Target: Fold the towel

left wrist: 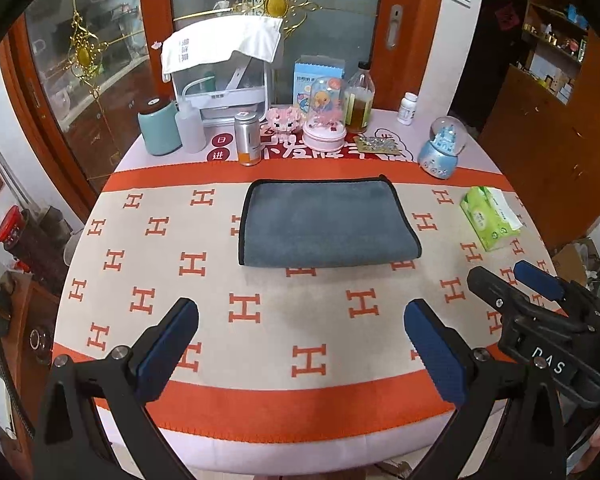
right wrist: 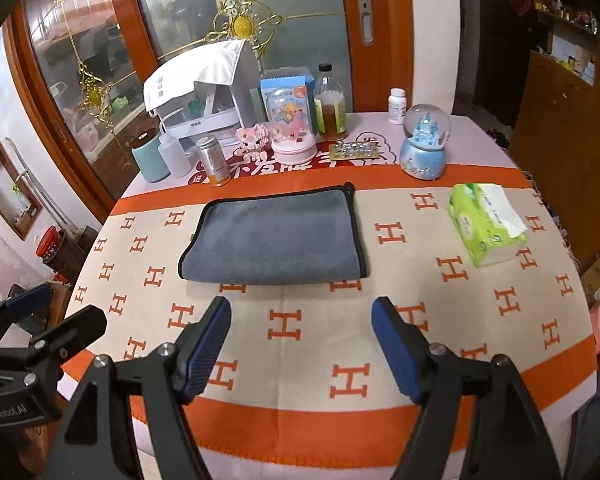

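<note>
A grey towel (left wrist: 326, 222) with black edging lies folded flat in the middle of the orange and cream H-patterned table cloth (left wrist: 260, 320); it also shows in the right wrist view (right wrist: 274, 238). My left gripper (left wrist: 300, 340) is open and empty, held above the cloth in front of the towel. My right gripper (right wrist: 300, 340) is open and empty too, in front of the towel. In the left wrist view the right gripper (left wrist: 516, 276) shows at the right; in the right wrist view the left gripper (right wrist: 56, 308) shows at the left.
A green tissue pack (left wrist: 490, 216) lies right of the towel. Along the table's back stand a teal canister (left wrist: 159, 126), a squeeze bottle (left wrist: 190, 124), a metal can (left wrist: 247, 138), a pink music box (left wrist: 325, 118), an oil bottle (left wrist: 360, 100) and a blue snow globe (left wrist: 442, 148).
</note>
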{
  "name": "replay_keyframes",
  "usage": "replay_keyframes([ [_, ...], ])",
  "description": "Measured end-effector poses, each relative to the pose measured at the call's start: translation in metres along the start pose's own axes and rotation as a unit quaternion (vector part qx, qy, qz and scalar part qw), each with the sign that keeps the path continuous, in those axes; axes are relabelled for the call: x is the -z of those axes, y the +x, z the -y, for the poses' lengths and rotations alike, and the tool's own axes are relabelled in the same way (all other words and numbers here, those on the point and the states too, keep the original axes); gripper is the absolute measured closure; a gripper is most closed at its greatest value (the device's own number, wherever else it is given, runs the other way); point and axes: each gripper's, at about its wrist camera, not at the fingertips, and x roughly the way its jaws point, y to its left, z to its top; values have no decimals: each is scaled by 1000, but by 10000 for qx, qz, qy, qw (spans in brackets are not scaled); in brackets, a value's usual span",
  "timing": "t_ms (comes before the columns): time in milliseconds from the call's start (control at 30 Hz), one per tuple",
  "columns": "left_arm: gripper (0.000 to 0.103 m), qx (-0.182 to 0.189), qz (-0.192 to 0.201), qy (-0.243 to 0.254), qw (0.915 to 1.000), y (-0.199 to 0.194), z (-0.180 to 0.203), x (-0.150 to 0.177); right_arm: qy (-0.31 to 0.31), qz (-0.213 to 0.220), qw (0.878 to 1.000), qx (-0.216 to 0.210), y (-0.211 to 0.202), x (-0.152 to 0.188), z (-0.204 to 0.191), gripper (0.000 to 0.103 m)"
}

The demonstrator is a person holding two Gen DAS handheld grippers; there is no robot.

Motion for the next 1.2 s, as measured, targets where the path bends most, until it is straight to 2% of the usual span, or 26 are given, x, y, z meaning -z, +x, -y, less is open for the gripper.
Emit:
replay_keyframes([
  [133,1,-14,77,-13,10000,-12,4,7,-15,72,10000,46,-14,7,-1,29],
  [467,1,-18,133,-57,9999,-27,8,22,-60,310,9995,62,-41,18,-5,14],
  [1200,1,-337,185,-139,9992,-46,17,52,28,366,9992,148,-65,42,2,14],
])
